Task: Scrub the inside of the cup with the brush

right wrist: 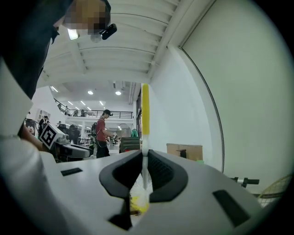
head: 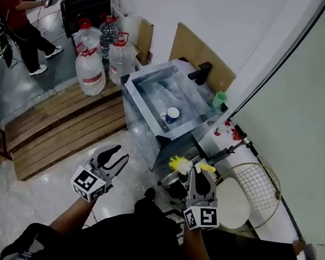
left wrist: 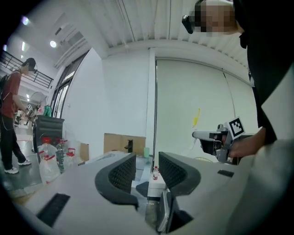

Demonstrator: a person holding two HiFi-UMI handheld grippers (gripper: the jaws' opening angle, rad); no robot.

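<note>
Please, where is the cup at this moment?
In the head view the cup stands upright inside the metal sink, near its front right wall, with the black faucet on the far rim behind it.

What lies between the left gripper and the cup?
In the head view, only bare floor and the sink's near wall separate the left gripper from the cup.

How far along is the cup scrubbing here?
Done: the right gripper is shut on the brush. In hand: nothing more. The left gripper is open and empty, and both grippers are short of the sink. Left: the cup sits in the sink untouched, so taking it and scrubbing its inside remain.
</note>
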